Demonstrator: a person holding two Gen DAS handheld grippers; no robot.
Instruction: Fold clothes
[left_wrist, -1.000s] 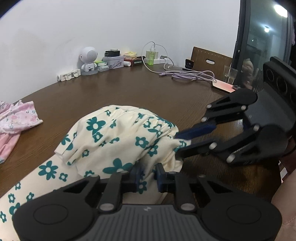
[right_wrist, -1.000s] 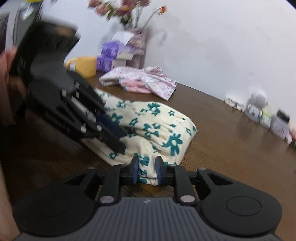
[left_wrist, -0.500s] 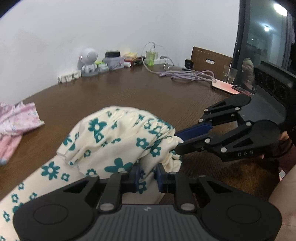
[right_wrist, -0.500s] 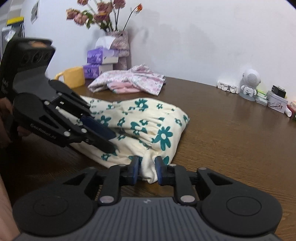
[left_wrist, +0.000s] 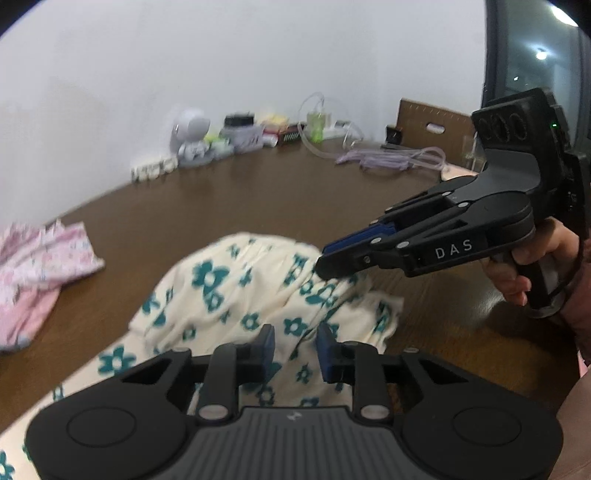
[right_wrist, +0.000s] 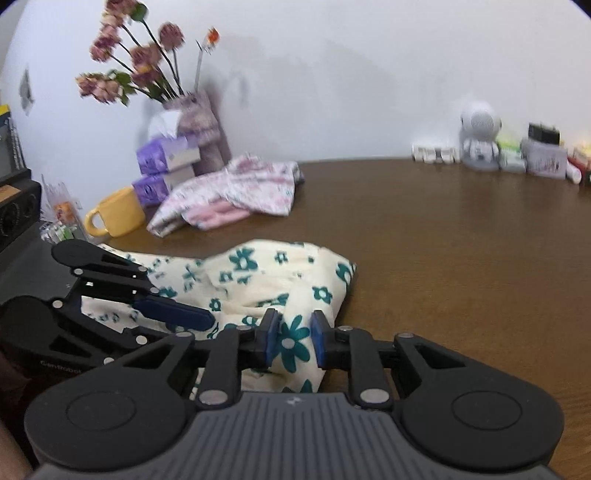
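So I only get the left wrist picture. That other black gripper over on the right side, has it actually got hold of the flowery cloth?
Observer: Yes. Its own camera shows the right gripper with a bunch of the floral garment pinched between its blue pads.
Visitor: And what lies beyond the pink clothes at my left edge?
Observer: A yellow mug stands close beside the pink garment.
Visitor: Anything taller back there?
Observer: A vase of flowers stands against the wall.
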